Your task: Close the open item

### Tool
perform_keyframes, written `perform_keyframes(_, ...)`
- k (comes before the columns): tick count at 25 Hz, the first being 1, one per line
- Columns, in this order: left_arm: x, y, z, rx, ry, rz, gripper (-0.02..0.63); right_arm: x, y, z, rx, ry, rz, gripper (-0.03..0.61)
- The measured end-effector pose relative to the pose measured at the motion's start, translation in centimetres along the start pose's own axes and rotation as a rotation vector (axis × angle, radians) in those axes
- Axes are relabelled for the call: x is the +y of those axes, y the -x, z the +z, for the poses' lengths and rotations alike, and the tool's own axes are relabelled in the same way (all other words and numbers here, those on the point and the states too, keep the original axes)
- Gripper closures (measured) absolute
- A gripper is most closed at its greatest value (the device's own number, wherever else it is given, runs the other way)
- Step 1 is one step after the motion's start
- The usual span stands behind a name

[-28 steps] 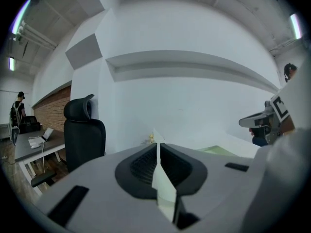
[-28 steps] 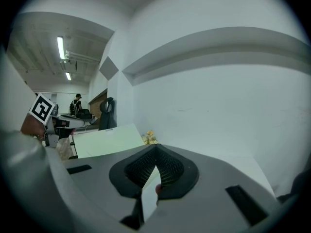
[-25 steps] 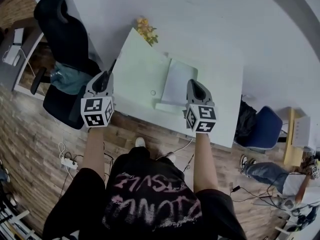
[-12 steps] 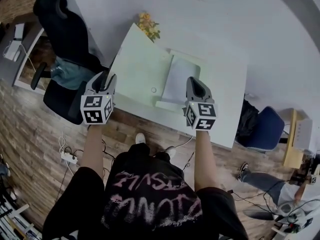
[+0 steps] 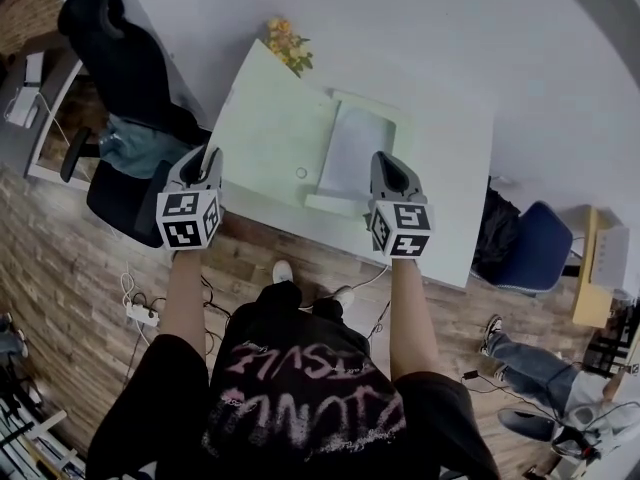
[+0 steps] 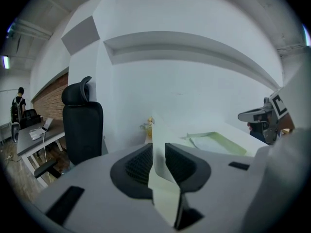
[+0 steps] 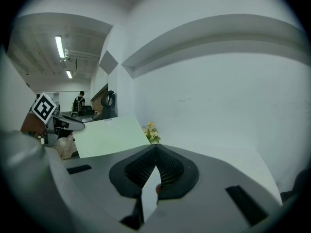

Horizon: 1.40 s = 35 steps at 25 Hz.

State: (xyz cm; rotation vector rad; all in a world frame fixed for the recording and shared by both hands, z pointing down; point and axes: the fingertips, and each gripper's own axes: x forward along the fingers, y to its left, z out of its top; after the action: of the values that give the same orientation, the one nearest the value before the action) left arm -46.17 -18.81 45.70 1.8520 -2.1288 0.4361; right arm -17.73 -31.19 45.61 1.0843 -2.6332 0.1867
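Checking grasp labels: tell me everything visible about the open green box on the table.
Pale green flat box, card or thin plastic by look, lying on the white table. Its shallow tray holds white paper; the wide lid stands tilted open on its left side. The left claw pinches the lid's edge, its jaws having just been closing.

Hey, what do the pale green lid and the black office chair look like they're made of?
Pale green lid: probably thin card or plastic sheet with a matte finish. It looks sheet-thin seen edge-on in the left gripper view, stays flat and shows no gloss.
Black office chair: dark, dull upholstery over a padded back and headrest. It could be fabric or leatherette; the views are too coarse to tell which.
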Motion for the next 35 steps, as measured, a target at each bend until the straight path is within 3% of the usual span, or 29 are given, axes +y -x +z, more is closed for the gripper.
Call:
perform_keyframes(15, -3.1, 1.0, 2.4, -0.035, -0.058, 0.015, 0.560, -2.2, 2.5, -0.1, -0.025, -0.020, -0.006, 0.566)
perform_keyframes(25, -8.2, 1.7, 4.2, -0.071, -0.094, -0.004, 0.571, -5.0, 5.8, -1.0, -0.041, -0.040, -0.015, 0.566)
perform_keyframes(35, -16.4, 1.6, 5.0, -0.084, -0.159, -0.078, 0.577, -8.9, 10.0, -3.3, -0.043, -0.079, -0.035, 0.566)
